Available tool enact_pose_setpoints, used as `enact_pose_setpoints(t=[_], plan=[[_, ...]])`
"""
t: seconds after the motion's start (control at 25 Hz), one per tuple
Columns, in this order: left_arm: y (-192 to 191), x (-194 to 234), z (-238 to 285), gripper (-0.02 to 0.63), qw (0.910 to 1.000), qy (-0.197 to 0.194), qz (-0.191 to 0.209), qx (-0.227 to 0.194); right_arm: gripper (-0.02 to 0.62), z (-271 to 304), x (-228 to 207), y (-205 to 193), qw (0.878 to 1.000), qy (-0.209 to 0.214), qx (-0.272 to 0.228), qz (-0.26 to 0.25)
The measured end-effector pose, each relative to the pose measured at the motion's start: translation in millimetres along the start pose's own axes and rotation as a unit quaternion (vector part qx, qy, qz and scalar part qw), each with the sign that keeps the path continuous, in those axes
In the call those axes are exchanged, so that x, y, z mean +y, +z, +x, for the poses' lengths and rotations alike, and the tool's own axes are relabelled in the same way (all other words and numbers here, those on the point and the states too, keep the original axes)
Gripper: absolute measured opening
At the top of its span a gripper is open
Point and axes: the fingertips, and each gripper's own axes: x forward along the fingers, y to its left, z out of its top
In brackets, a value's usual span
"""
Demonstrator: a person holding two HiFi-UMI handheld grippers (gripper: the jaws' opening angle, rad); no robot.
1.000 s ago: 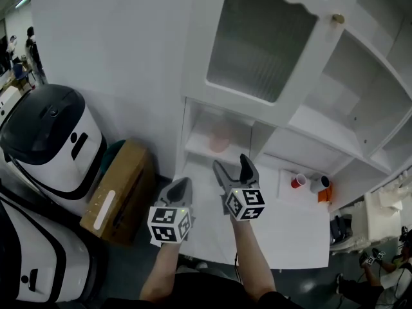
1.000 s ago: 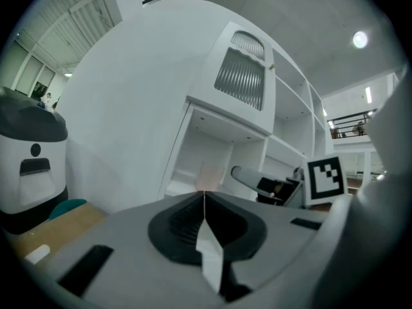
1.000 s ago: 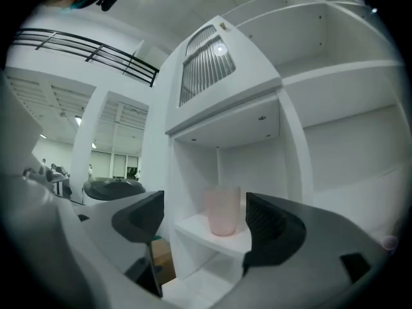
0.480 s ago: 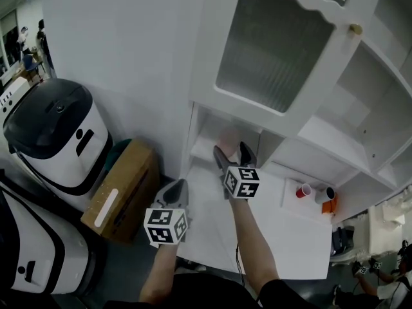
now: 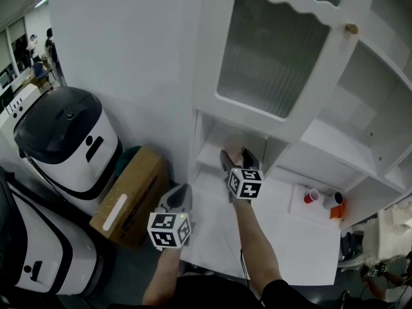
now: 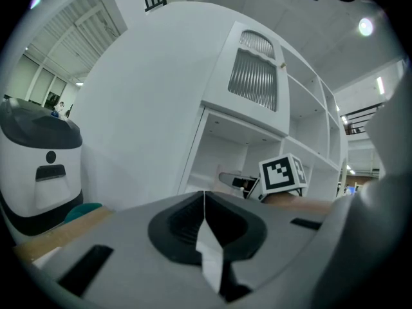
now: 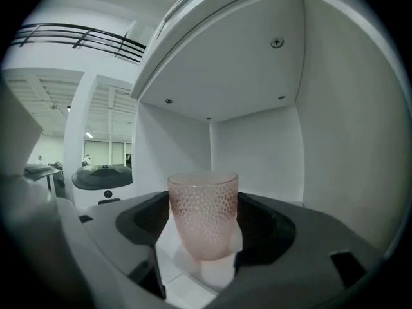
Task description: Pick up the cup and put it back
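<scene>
While we look down from the head view, our right gripper [image 5: 237, 154] reaches into the lowest compartment of the white cupboard [image 5: 277, 69], and our left gripper [image 5: 182, 190] hangs by the edge of the white table [image 5: 290, 237]. From the left gripper view, its jaws are clenched together on nothing. From the right gripper view, the pink cup [image 7: 203, 214] stands upright on the compartment floor between the jaws, which are closing but not yet touching it.

The left gripper [image 5: 182, 193] and right gripper [image 5: 236, 156] are grey plastic with dark hollows inside the jaws. Each carries a white cube [image 5: 169, 230] printed with black square markers. The right gripper's jaws are closing, a cup [image 7: 203, 214] between them. The sleeves [image 5: 278, 293] are short and black.
</scene>
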Motion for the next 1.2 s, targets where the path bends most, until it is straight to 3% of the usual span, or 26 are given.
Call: enact_pose_setpoints(t=[0.32,0.68,0.8,0.96,1.2], plan=[[-6,-17,6,0.014,0.9997,-0.022,0.005,0.010,0.331,-44,13,18,0.999,0.020,-0.046,0.002],[-32,-91,37,0.014,0.9927,-0.112,0.012,0.043,0.330,-146,9,70,0.993,0.006,-0.120,-0.003],[-36,-126,45,0.014,0.9880,-0.146,0.021,0.045,0.330,-184,-15,79,0.991,-0.033,-0.126,-0.020],[-25,-173,52,0.014,0.9811,-0.187,0.046,0.019,0.330,-239,-62,64,0.987,-0.117,-0.110,-0.025],[-14,-252,63,0.014,0.9629,-0.263,0.060,0.006,0.330,-305,-108,42,0.975,-0.201,-0.090,-0.017]])
